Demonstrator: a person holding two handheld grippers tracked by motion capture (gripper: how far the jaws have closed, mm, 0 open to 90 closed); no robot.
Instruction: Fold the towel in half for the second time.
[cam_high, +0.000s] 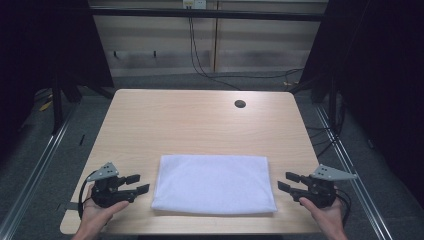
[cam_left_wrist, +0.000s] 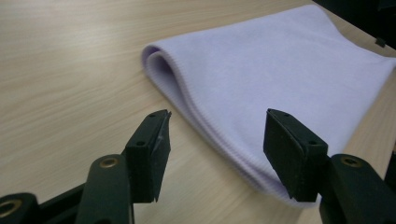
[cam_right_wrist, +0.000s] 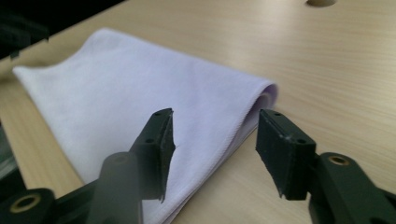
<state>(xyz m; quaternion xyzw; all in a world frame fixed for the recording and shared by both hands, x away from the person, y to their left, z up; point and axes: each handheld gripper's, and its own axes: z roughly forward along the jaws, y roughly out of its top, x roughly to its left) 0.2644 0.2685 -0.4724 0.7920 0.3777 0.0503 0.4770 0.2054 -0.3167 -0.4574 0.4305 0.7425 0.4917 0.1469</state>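
The table (cam_high: 200, 120) has a pale wood-grain top with rounded corners and a round cable hole (cam_high: 240, 104) well beyond the right claw (cam_high: 289, 182). A folded white towel (cam_high: 214, 183) lies flat on the near half of the table, between the two claws. The left claw (cam_high: 137, 183) sits just beside the towel's left edge, jaws spread wide and holding nothing. The right claw sits just beside the towel's right edge, jaws equally wide apart and empty. Both claws point inward at the towel; neither touches it. In the left gripper view the towel's (cam_left_wrist: 280, 79) folded edge runs between and ahead of the jaws. In the right gripper view the towel (cam_right_wrist: 140, 93) lies ahead and under the jaws. Beyond the table, grey floor (cam_high: 210, 80) meets a light panelled wall (cam_high: 165, 35). Black cables (cam_high: 200, 60) hang down it. Dark curtains (cam_high: 380, 75) flank both sides.
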